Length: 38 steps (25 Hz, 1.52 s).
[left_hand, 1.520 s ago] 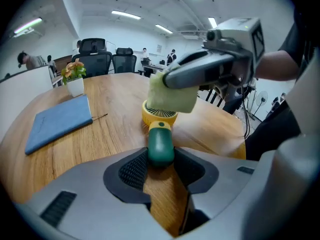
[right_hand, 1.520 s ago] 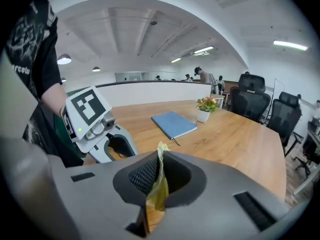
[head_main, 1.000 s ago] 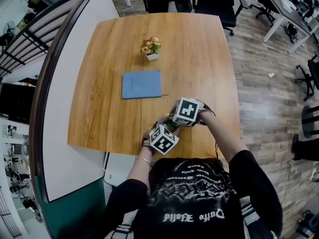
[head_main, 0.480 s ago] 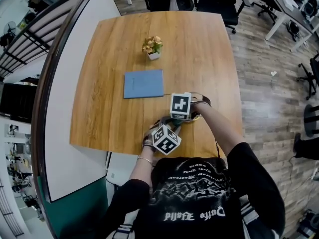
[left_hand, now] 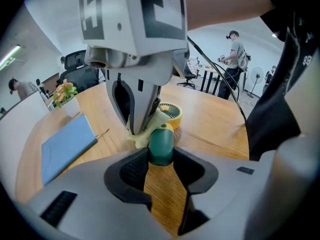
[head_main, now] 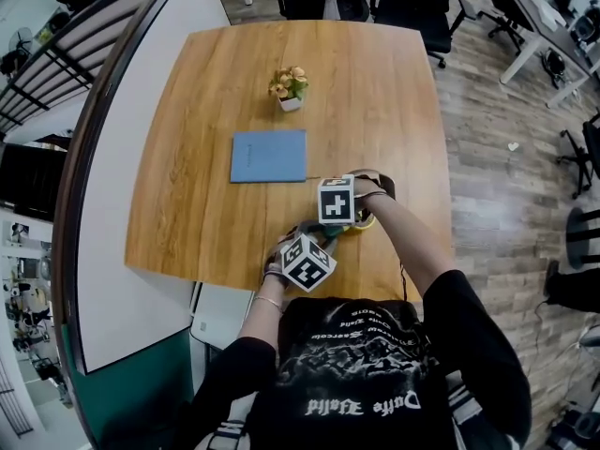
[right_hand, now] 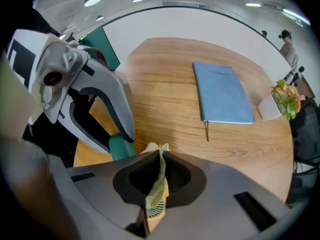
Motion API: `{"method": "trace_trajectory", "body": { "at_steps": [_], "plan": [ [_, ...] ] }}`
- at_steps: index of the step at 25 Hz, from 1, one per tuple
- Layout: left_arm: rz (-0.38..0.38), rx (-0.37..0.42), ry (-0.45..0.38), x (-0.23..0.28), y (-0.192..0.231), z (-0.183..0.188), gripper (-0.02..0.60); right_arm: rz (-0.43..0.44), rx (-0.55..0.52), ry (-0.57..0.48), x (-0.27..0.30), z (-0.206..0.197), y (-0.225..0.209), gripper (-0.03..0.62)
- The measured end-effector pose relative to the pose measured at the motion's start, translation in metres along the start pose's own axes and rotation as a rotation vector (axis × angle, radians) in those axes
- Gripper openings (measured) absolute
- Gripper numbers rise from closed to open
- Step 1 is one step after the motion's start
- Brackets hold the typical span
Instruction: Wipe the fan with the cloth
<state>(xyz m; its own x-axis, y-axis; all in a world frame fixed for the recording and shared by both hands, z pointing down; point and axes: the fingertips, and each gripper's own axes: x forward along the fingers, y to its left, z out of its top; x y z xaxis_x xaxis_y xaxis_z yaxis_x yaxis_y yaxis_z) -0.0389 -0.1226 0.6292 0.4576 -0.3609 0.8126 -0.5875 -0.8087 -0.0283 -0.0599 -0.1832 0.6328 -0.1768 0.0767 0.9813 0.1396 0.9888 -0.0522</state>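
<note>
The small fan [left_hand: 169, 113], with a yellow round head, grille up, and a green handle, sits at the table's [head_main: 187, 204] front edge, handle clamped in the left gripper [left_hand: 161, 159]. The pale yellow cloth [right_hand: 156, 191], pinched thin in the right gripper [right_hand: 159, 156], hangs onto its head.

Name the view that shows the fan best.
The left gripper view: the fan shows its green handle between the jaws and yellow grille. The right gripper view gives a handle stub and grille sliver; the head view only a yellow edge.

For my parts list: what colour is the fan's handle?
Dark green. The handle shows best in the left gripper view.
</note>
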Motion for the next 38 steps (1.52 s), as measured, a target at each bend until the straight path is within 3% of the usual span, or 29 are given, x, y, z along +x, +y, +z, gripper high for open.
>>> {"method": "trace_trajectory", "body": {
  "at_steps": [7,11,16,21,26,30,34,38],
  "plan": [
    [0.010,-0.037,-0.003,0.001,0.003,-0.002,0.176,-0.055,0.076,-0.014,-0.003,-0.010,-0.022,0.023],
    [-0.002,-0.055,0.004,0.002,-0.001,-0.006,0.176,-0.034,0.224,-0.045,-0.005,-0.025,-0.027,0.023],
    [-0.010,-0.097,0.002,0.004,-0.002,-0.011,0.178,-0.018,0.336,-0.098,-0.003,-0.039,-0.038,0.023],
    [-0.016,-0.105,0.014,0.004,-0.001,-0.018,0.178,0.066,0.575,-0.253,-0.008,-0.056,-0.040,0.023],
    [-0.014,-0.131,0.013,0.002,0.002,-0.019,0.179,0.113,0.692,-0.314,-0.014,-0.077,-0.037,0.023],
    [-0.024,-0.143,0.014,0.004,0.000,-0.021,0.179,0.164,0.851,-0.394,-0.019,-0.090,-0.027,0.023],
    [-0.028,-0.168,0.008,0.005,0.003,-0.021,0.179,0.157,0.858,-0.400,-0.014,-0.102,-0.019,0.023],
    [-0.021,-0.160,0.023,0.006,0.002,-0.021,0.179,0.122,0.900,-0.485,-0.010,-0.105,-0.017,0.023]
  ]
}}
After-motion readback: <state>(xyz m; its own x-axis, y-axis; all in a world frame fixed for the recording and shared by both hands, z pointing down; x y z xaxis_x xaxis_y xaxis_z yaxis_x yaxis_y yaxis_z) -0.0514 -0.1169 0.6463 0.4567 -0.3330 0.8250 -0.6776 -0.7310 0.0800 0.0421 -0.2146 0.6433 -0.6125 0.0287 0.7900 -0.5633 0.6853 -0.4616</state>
